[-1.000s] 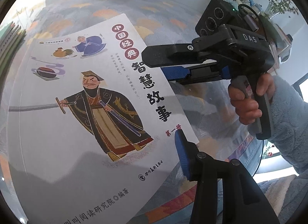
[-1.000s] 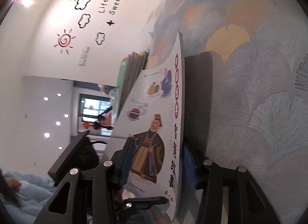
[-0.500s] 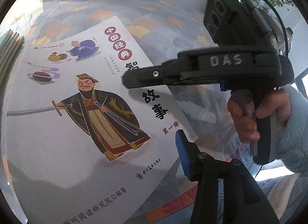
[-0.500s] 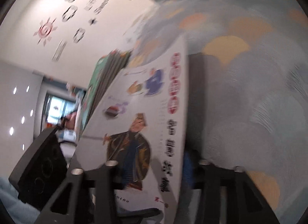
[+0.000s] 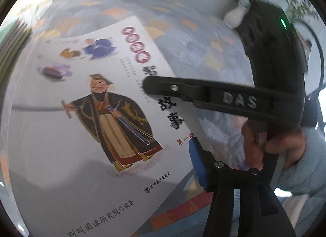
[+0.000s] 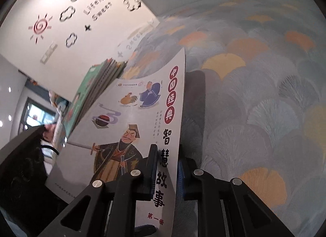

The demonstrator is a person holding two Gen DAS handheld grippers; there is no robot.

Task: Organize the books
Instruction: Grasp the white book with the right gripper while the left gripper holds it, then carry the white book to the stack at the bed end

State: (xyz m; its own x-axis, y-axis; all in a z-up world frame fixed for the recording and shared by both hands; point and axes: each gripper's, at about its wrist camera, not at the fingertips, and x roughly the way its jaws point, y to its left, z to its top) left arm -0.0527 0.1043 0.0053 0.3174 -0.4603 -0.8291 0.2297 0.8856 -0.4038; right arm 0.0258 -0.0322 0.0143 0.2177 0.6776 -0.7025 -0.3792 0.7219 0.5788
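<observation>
A thin white picture book with a robed warrior and Chinese title lies tilted over the patterned cloth. In the right wrist view the same book stands between my right gripper's fingers, which are shut on its right edge. In the left wrist view that right gripper reaches across the cover from the right. Only one blue-padded finger of my left gripper shows, at the book's lower right edge; its other finger is out of view. A stack of books lies behind the held book.
The surface is a cloth with grey, blue and orange fan shapes. A white wall with sun and cloud stickers stands at the left. A white vase and plants sit at the far right in the left wrist view.
The right gripper has swung over the cover and closed on the book's right edge. The book's right side has lifted off the cloth.
</observation>
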